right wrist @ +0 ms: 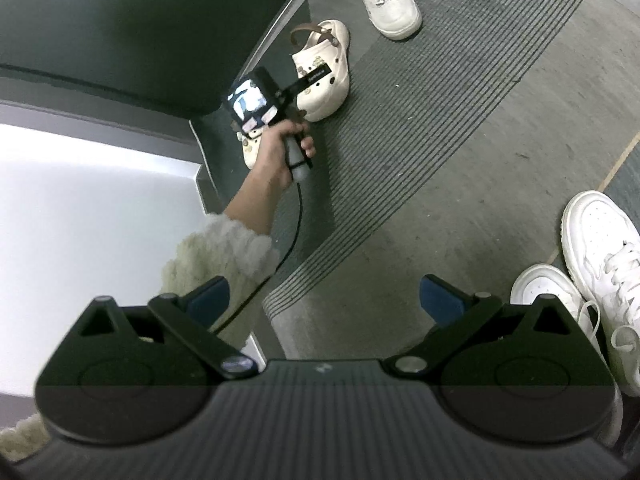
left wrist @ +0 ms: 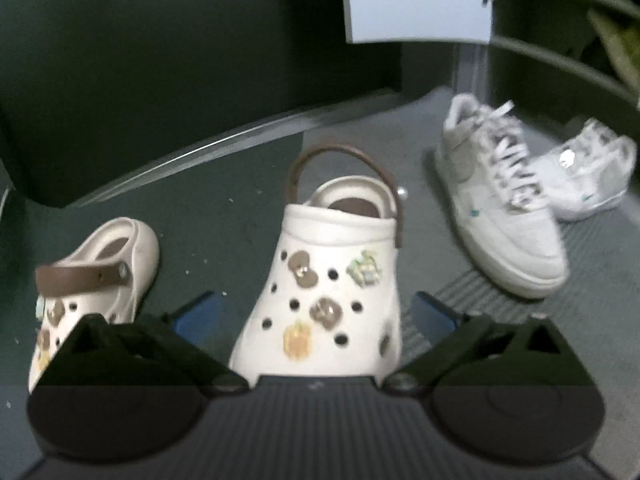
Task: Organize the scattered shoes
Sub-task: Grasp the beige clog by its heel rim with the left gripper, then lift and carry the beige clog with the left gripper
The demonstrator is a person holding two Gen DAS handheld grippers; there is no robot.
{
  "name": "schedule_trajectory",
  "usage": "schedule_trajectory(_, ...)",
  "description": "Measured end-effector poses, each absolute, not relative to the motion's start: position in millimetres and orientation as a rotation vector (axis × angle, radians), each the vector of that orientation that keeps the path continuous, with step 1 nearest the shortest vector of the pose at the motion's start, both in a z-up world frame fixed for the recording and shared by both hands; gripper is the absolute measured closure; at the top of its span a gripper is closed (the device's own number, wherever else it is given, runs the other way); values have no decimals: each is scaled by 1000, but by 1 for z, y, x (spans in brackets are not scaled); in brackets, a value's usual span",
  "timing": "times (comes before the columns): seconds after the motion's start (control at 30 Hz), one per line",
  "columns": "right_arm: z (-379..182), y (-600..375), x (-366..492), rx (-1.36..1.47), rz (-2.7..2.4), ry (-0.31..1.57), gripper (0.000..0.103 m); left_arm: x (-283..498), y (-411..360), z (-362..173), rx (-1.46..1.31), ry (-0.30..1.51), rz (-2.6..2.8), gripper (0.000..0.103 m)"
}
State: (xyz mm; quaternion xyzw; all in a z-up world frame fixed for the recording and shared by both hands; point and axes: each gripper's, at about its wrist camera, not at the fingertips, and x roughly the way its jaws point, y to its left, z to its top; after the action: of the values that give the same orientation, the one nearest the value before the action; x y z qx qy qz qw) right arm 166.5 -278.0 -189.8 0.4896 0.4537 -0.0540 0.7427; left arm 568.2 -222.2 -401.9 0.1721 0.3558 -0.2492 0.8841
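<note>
A cream clog (left wrist: 328, 292) with charms and a brown heel strap stands on the floor, toe towards me. Its toe lies between the fingers of my left gripper (left wrist: 316, 316), which is open and not touching it. A matching clog (left wrist: 92, 276) lies just left of it. To the right sit a white sneaker (left wrist: 500, 208) and a second one (left wrist: 588, 172) behind it. In the right wrist view a hand (right wrist: 280, 148) holds the left gripper over the clog (right wrist: 324, 92). My right gripper (right wrist: 324, 296) hangs open and empty high above the floor.
A ribbed grey mat (right wrist: 440, 80) covers the floor. A metal strip (left wrist: 240, 140) runs along a dark green wall. A white panel (left wrist: 416, 0) hangs above the sneakers. The person's own white shoes (right wrist: 600, 264) stand at the right. A white ledge (right wrist: 100, 200) is on the left.
</note>
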Motion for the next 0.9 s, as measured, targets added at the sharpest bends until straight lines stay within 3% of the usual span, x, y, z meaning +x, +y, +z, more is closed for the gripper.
schedule_trajectory(0.37, -190, -275, 155, 1016, -212, 1023, 0, 611, -278, -435, 431, 833, -469, 0)
schedule_trajectory(0.53, -190, -274, 150, 990, -255, 1035, 0, 607, -288, -442, 447, 823, -386, 9)
schedule_trajectory(0.9, -179, -265, 129, 993, -259, 1030, 0, 551, -237, -422, 353, 886, -433, 18)
